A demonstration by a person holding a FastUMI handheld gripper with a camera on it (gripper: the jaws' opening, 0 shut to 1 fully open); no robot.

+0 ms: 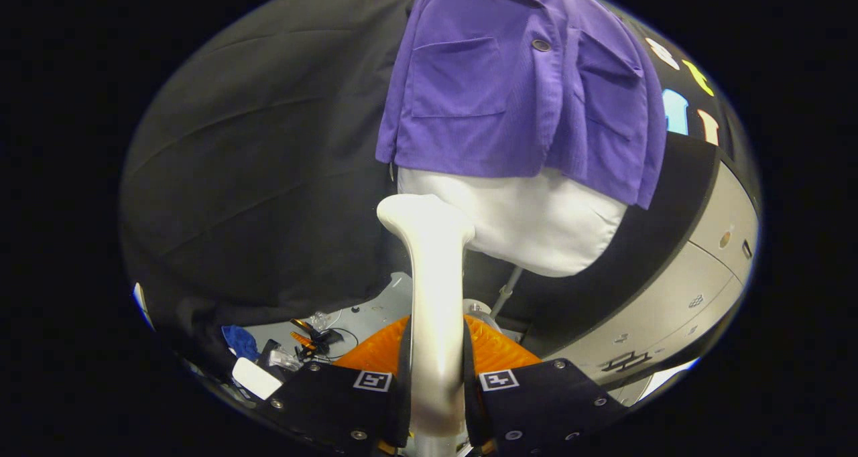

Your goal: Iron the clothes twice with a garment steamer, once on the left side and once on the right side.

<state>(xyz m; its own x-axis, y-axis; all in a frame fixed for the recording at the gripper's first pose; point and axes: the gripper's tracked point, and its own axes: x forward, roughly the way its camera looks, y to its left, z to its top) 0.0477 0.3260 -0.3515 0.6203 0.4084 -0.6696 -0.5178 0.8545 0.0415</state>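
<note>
Gripper is pinching the steamer by its pale handle, both fingers pressing its sides. Steamer head is reaching up ahead of the fingers, sitting just below the hem of the purple shirt. Shirt is hanging on a white mannequin torso, two chest pockets and one button showing. Small clutter is lying on the grey floor beside the fingers.

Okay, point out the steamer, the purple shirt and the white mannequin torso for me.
steamer (pixel 434 289): gripper view, on its handle, clamped between the gripper (pixel 436 390) fingers.
purple shirt (pixel 469 108): gripper view, on the fabric below its chest pocket.
white mannequin torso (pixel 536 222): gripper view, on the bare part below the hem.
</note>
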